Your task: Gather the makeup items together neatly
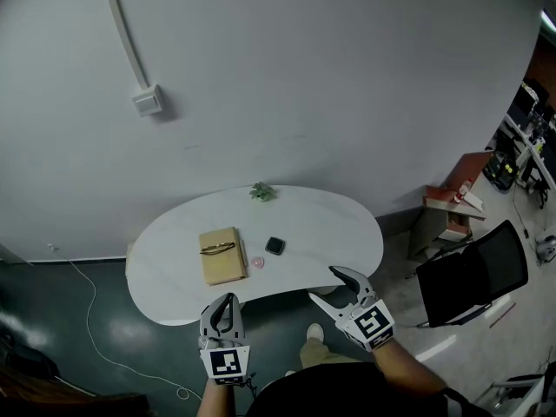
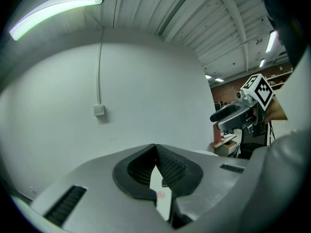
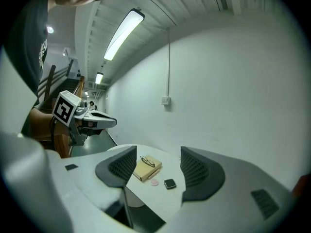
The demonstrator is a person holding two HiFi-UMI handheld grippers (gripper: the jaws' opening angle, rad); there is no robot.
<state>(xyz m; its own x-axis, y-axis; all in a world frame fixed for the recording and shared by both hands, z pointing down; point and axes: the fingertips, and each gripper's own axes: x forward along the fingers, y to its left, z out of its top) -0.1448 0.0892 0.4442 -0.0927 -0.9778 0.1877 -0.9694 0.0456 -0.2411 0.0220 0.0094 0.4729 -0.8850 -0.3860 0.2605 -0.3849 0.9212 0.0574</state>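
Grey fingers (image 3: 257,174) — black ribbed pads (image 3: 194,171)

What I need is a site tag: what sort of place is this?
Likely an office or lab workroom: a white table by a bare wall, black office chair, cluttered workbenches.

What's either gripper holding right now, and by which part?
Nothing is held. The left gripper has its jaws closed tip to tip with nothing between them. The right gripper has its jaws apart and empty.
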